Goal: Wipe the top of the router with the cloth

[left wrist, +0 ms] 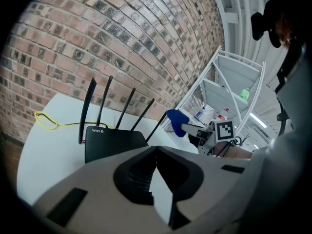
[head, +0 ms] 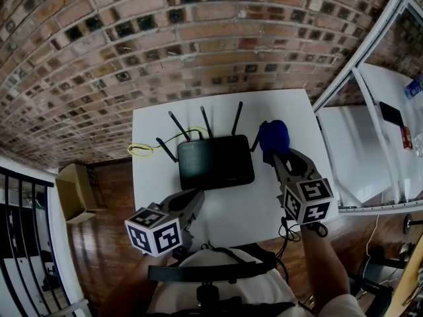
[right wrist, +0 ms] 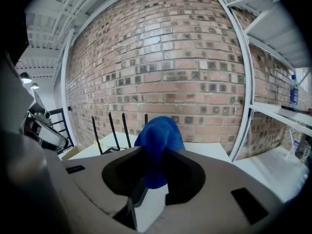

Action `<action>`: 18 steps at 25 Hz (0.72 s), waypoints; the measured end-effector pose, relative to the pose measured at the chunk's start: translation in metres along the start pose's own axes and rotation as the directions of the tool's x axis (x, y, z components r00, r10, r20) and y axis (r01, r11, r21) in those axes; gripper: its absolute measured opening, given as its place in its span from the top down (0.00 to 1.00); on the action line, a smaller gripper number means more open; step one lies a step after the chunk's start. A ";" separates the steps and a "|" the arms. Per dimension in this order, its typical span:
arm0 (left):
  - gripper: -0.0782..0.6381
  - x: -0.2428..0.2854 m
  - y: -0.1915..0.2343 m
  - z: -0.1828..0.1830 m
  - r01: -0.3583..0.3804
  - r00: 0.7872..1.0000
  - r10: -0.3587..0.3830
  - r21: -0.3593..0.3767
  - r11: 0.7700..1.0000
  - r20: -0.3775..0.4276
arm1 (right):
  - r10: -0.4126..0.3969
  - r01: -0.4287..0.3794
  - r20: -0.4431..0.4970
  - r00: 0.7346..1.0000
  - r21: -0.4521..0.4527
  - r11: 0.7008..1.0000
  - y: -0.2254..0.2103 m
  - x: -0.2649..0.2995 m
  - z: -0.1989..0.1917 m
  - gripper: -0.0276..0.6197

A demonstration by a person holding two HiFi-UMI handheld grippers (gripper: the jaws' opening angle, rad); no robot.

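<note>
A black router (head: 216, 162) with several upright antennas lies on the white table (head: 155, 127), near the brick wall. My right gripper (head: 275, 153) is shut on a blue cloth (head: 273, 139), held just right of the router and above the table. The right gripper view has the blue cloth (right wrist: 158, 145) bunched between the jaws, the antennas behind it to the left. My left gripper (head: 197, 200) hovers at the router's near left corner, shut with nothing in it. In the left gripper view the router (left wrist: 114, 141) lies just ahead and the cloth (left wrist: 176, 121) shows to the right.
A yellow cable (head: 149, 146) loops on the table left of the router. A cardboard box (head: 74, 191) stands on the wooden floor at the left. White metal shelving (head: 370, 121) with small items stands right of the table.
</note>
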State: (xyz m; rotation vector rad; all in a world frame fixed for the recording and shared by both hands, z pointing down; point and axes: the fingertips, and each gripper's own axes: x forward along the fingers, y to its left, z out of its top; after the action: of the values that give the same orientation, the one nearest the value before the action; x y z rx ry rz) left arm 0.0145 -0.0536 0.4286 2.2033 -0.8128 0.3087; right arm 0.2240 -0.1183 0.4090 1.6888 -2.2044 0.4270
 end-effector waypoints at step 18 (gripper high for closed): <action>0.85 -0.017 0.014 -0.002 -0.072 0.997 0.072 -0.019 0.997 0.015 | 0.031 -0.030 -0.215 0.976 0.009 1.000 0.000 0.063 -0.090 0.77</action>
State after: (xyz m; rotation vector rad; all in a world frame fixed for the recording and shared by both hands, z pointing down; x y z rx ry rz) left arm -0.0070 -0.0519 0.4300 2.1653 -0.9014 0.3178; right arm 0.2160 -0.1341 0.5174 1.5340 -2.0752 0.5957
